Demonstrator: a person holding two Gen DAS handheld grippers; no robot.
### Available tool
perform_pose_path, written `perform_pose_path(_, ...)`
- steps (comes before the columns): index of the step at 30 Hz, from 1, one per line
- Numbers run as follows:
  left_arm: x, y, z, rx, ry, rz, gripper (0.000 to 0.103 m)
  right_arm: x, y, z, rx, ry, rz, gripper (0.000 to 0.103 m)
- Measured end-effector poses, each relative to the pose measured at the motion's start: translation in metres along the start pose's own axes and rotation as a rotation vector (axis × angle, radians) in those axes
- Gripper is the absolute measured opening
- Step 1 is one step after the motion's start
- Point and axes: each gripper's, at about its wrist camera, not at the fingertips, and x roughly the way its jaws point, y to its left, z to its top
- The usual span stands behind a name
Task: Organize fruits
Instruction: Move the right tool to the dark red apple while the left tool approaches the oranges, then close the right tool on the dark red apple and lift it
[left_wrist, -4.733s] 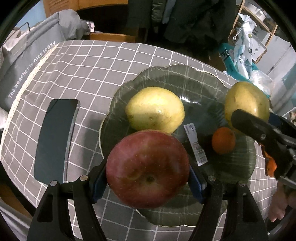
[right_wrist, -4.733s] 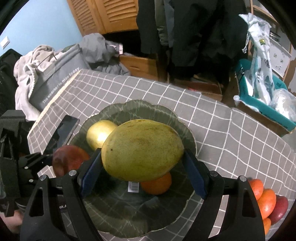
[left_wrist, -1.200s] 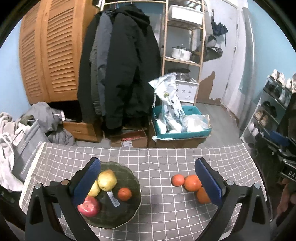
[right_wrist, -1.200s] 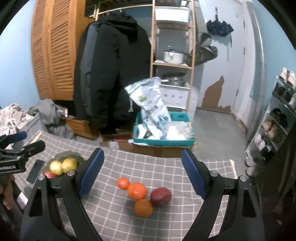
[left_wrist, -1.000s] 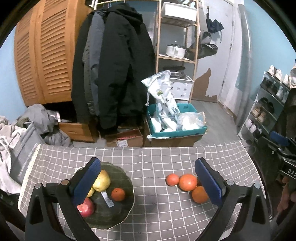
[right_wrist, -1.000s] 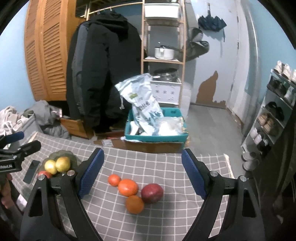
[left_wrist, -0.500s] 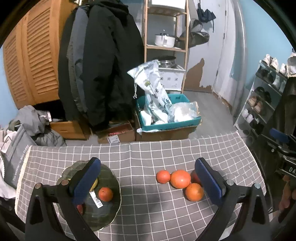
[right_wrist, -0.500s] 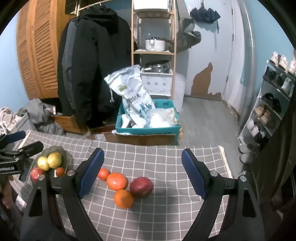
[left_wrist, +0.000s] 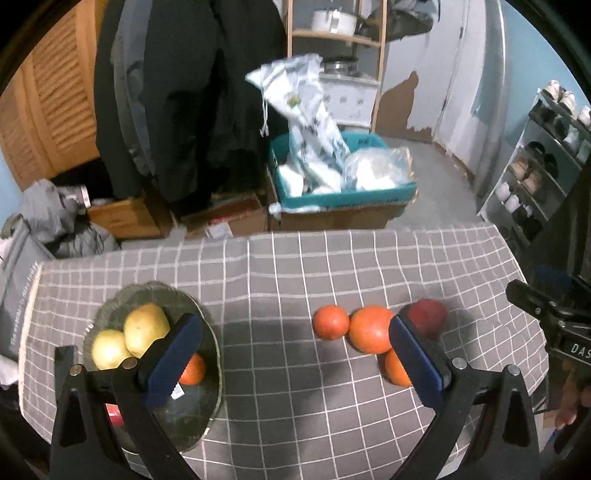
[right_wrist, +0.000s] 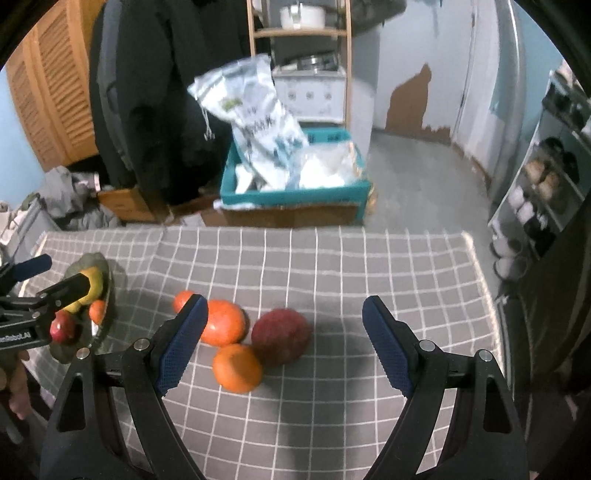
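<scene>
I see the loose fruits in a tight cluster on the checkered tablecloth (right_wrist: 332, 266), ahead of and just below my right gripper (right_wrist: 284, 343), which is nearer than the left gripper (left_wrist: 291, 360); both are wide open w/ nothing held. The dark red roundish fruit (right_wrist: 281, 336) touches two oranges, approx. centered between the right fingers, glass plate (left_wrist: 207, 339) well apart at left.
</scene>
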Motion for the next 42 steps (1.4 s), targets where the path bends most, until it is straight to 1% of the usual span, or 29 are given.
perform_pose_path(4, 0.017, 0.001, -0.004, -0.012, 0.042, -0.02, 0.102, 0.021, 0.001, -0.002, -0.001, 0.053, -0.004, 0.084)
perform_pose_path(9, 0.033, -0.005, -0.007, 0.0, 0.079, -0.006, 0.102, 0.047, 0.005, -0.005, -0.02, 0.103, -0.013, 0.084)
perform_pose_path(16, 0.052, -0.01, -0.011, 0.015, 0.124, -0.007, 0.102, 0.085, 0.01, -0.013, -0.055, 0.188, -0.023, 0.084)
perform_pose_path(21, 0.068, -0.006, -0.015, -0.015, 0.164, -0.018, 0.102, 0.105, 0.008, -0.019, -0.051, 0.243, -0.012, 0.084)
perform_pose_path(26, 0.081, -0.003, -0.018, -0.037, 0.19, -0.019, 0.102, 0.123, 0.004, -0.022, -0.033, 0.277, -0.003, 0.084)
perform_pose_path(35, 0.101, -0.004, -0.022, -0.031, 0.223, -0.01, 0.102, 0.149, 0.001, -0.031, -0.026, 0.34, 0.002, 0.084)
perform_pose_path(39, 0.107, -0.006, -0.024, -0.024, 0.236, -0.01, 0.102, 0.158, -0.004, -0.033, -0.001, 0.356, 0.02, 0.084)
perform_pose_path(42, 0.109, -0.008, -0.024, -0.016, 0.242, -0.014, 0.102, 0.161, -0.005, -0.033, 0.022, 0.366, 0.049, 0.083)
